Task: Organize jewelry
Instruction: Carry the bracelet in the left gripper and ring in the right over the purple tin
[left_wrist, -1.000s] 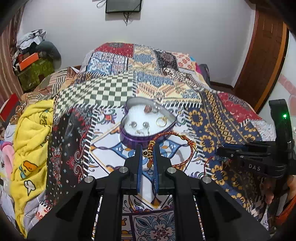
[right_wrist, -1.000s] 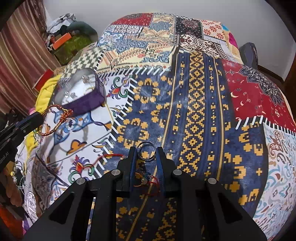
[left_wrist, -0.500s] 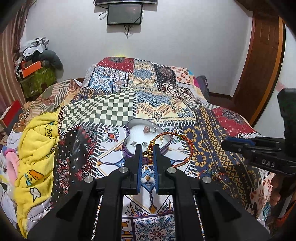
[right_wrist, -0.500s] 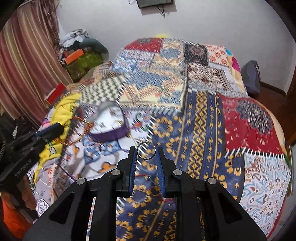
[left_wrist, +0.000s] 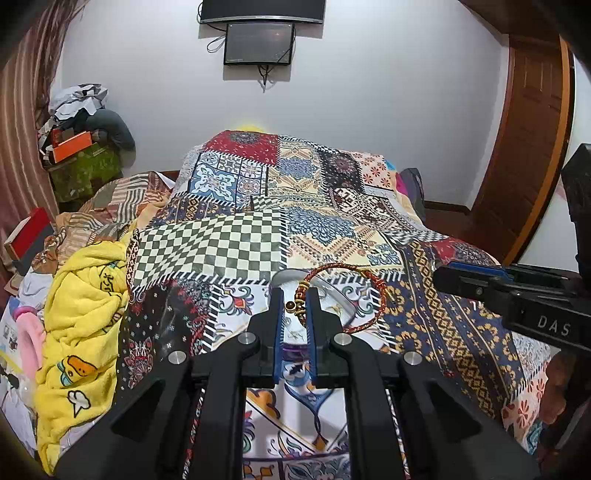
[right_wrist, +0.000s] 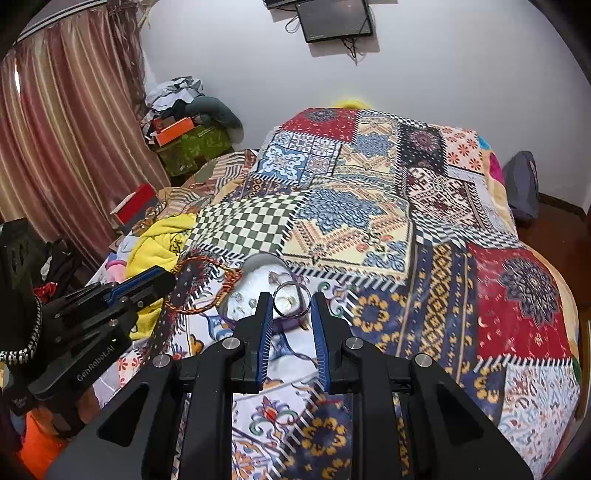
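Left hand-held gripper (left_wrist: 294, 306) is pinched nearly closed on the bangle (left_wrist: 347, 295). Right hand-held gripper (right_wrist: 291, 308) holds a ring (right_wrist: 291, 304) between narrowly parted fingers, tin (right_wrist: 258, 291) just ahead.

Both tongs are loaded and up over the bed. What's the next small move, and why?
Probably lower the right tongs a little toward the heart-shaped tin and release there. The silver ring sits between the fingertips, already in line with the tin's open interior where small pieces lie. The left tongs, shut on the red-and-gold bracelet, could wait to the side so the two don't crowd.
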